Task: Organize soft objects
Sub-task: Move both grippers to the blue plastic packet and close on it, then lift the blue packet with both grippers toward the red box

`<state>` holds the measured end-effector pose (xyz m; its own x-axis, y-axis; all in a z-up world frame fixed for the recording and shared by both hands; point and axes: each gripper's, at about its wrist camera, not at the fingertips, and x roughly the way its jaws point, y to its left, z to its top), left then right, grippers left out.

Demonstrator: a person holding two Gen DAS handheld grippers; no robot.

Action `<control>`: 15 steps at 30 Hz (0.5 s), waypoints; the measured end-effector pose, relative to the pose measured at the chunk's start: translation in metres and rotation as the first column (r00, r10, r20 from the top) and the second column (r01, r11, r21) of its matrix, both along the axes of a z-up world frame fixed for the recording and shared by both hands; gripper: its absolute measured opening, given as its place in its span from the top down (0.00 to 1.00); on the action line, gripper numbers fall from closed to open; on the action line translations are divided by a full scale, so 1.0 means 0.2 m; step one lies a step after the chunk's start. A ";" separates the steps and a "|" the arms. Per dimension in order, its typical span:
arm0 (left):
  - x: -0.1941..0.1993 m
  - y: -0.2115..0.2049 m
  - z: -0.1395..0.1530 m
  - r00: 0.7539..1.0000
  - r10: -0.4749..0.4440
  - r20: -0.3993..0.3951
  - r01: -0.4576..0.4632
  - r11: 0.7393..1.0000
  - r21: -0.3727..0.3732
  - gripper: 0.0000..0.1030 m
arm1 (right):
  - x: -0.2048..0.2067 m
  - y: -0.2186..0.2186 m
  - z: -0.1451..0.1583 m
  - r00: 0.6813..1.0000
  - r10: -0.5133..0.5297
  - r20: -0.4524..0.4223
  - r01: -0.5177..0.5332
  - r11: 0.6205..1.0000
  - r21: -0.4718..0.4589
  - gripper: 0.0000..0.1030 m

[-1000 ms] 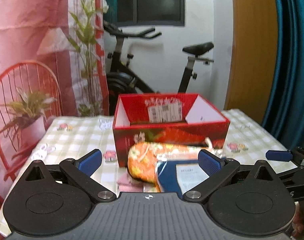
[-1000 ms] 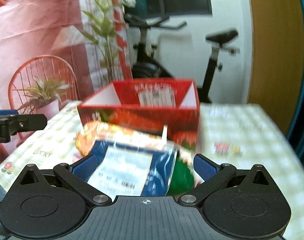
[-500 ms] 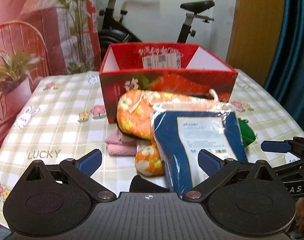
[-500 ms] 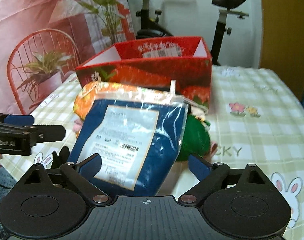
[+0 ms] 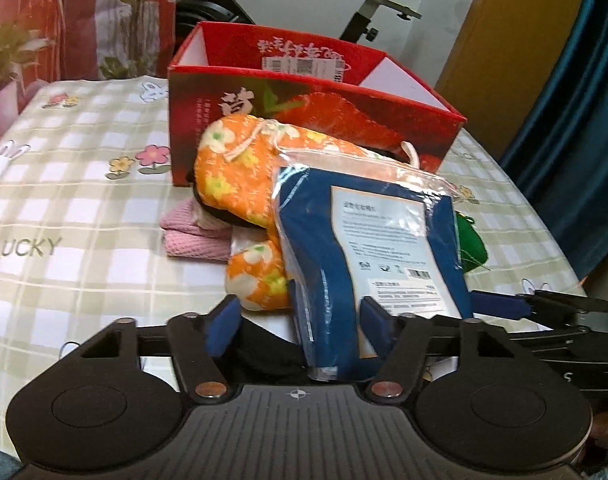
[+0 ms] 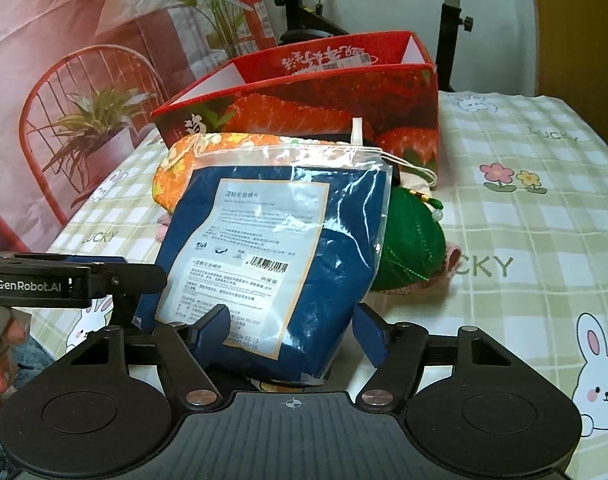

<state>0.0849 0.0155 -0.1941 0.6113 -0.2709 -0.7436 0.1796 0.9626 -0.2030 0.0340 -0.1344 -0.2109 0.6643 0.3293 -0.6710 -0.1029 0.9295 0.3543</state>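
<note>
Currently both claws are low over the front edge of the worktop (image 5: 84,208), which has a checked cloth with flowers, rabbits and the word LUCKY. Soft stuff sits in a heap just in front of the red strawberry box (image 5: 316,100).

Left claw (image 5: 300,324): jaws are closing. The lower left corner of the blue pack (image 5: 368,248) in its clear plastic bag sits between them, nearer the right-hand pad. I can't tell if either pad actually presses on it. Something black lies under the pack between the fingers; can't make out what.

Right claw (image 6: 288,332): jaws also closing, straddling the bottom of the same blue pack (image 6: 280,248). The left pad (image 6: 214,326) looks to be against the label face; the right pad is just beside the pack's edge, contact unclear.

Pack stands tilted, leaning back on the orange flowered pouch (image 5: 240,172), white label facing the cameras. The pouch lies against the front wall of the box. Pink folded cloth (image 5: 196,236) lies flat on the worktop, left of the pouch and partly under it. Green plush ball (image 6: 412,240) with a tassel sits right of the pack, touching it. The box interior shows nothing but a shipping label on the far wall.

Each claw shows at the edge of the other's view. A person's fingers (image 6: 4,356) are at the lower left in the right wrist view.
</note>
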 end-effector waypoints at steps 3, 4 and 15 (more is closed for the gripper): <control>-0.01 -0.01 0.01 1.000 -0.022 0.004 0.022 1.000 -0.010 0.47 | 0.01 0.00 -0.01 1.000 -0.002 -0.010 0.002 1.000 0.011 0.36; -0.01 -0.02 0.01 0.999 -0.033 0.004 0.033 0.999 -0.010 0.48 | 0.01 -0.01 -0.01 1.000 -0.004 -0.016 0.005 1.000 0.017 0.36; 0.02 0.00 -0.07 0.995 -0.081 -0.061 0.074 0.991 -0.109 0.52 | 0.03 -0.03 -0.05 0.999 0.004 -0.036 -0.001 0.998 0.070 0.42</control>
